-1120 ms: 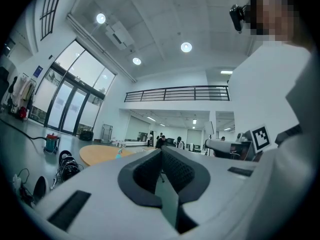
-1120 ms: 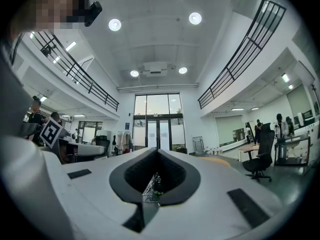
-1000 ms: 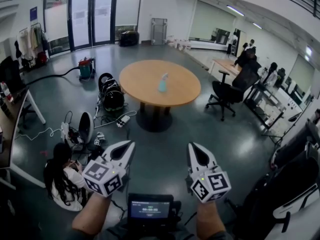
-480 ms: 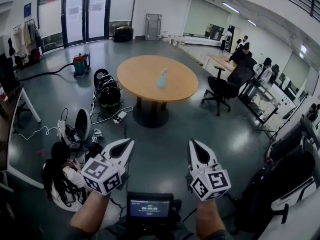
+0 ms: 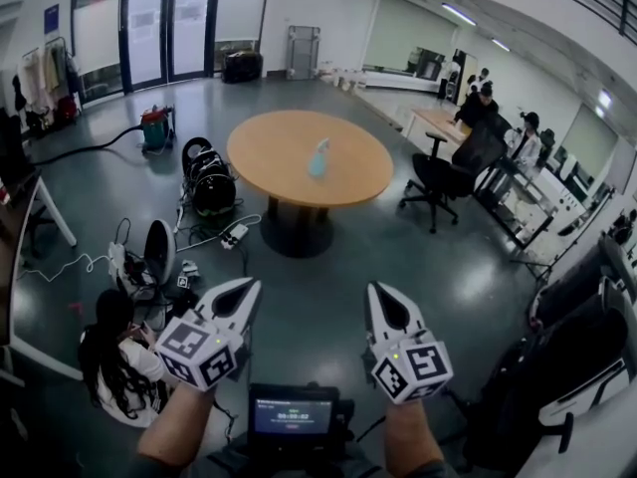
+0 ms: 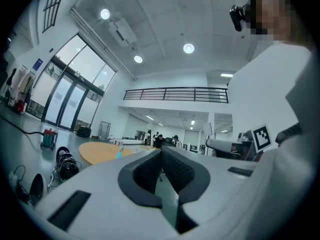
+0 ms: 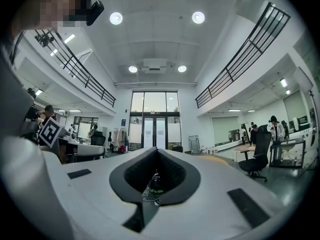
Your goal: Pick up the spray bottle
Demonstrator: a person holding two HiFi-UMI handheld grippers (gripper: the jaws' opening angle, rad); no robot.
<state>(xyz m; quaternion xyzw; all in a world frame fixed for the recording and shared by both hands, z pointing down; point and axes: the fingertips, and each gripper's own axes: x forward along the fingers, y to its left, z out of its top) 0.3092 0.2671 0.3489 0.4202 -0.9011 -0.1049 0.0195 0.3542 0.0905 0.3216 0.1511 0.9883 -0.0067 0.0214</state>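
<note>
A pale blue spray bottle (image 5: 318, 157) stands upright near the middle of a round wooden table (image 5: 269, 167), far ahead across the floor. In the left gripper view the spray bottle (image 6: 119, 153) is a tiny shape on the table (image 6: 100, 153). My left gripper (image 5: 249, 287) is held low at the bottom left of the head view, shut and empty. My right gripper (image 5: 376, 293) is beside it at the bottom right, also shut and empty. Both point level toward the table. In the gripper views the left gripper (image 6: 161, 151) and right gripper (image 7: 156, 151) have their jaws together.
A person (image 5: 114, 352) sits on the floor at the left by cables and a fan (image 5: 157, 252). Black round gear (image 5: 211, 182) lies left of the table. An office chair (image 5: 438, 182) stands to its right. A screen (image 5: 292, 414) hangs at my chest. People stand at desks at the far right.
Both grippers and the view have drifted forward toward the table, which sits slightly lower and further left in the head view. The jaws stay shut.
</note>
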